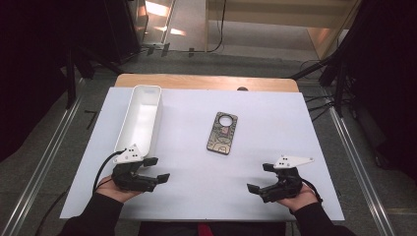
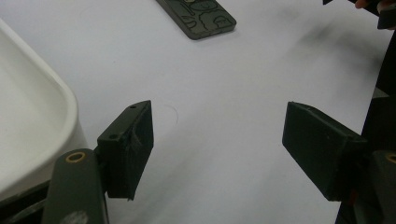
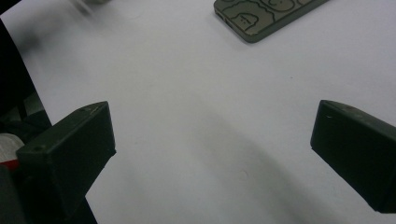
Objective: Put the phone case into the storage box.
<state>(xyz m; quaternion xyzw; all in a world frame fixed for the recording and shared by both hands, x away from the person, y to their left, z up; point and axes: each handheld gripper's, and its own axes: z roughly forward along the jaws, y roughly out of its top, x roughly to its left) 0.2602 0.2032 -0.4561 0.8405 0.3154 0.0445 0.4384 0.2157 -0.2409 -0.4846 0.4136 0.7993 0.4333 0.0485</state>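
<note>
A dark phone case (image 1: 223, 133) with line drawings and a round camera hole lies flat in the middle of the white table sheet (image 1: 206, 187). Its lower end shows in the left gripper view as the phone case (image 2: 200, 17) and in the right gripper view as the phone case (image 3: 261, 14). My left gripper (image 1: 158, 169) rests at the front left, beside the near end of a long white tray (image 1: 141, 118), jaws open with nothing between them. My right gripper (image 1: 259, 178) sits at the front right, jaws spread wide and empty. In each gripper view the left gripper (image 2: 219, 135) and right gripper (image 3: 212, 140) frame bare sheet.
The white tray's rounded corner (image 2: 42, 107) sits just left of the left jaw. A wooden table edge (image 1: 206, 81) shows beyond the sheet. Metal rails run along both sides of the table, with dark stands and cables on the floor behind.
</note>
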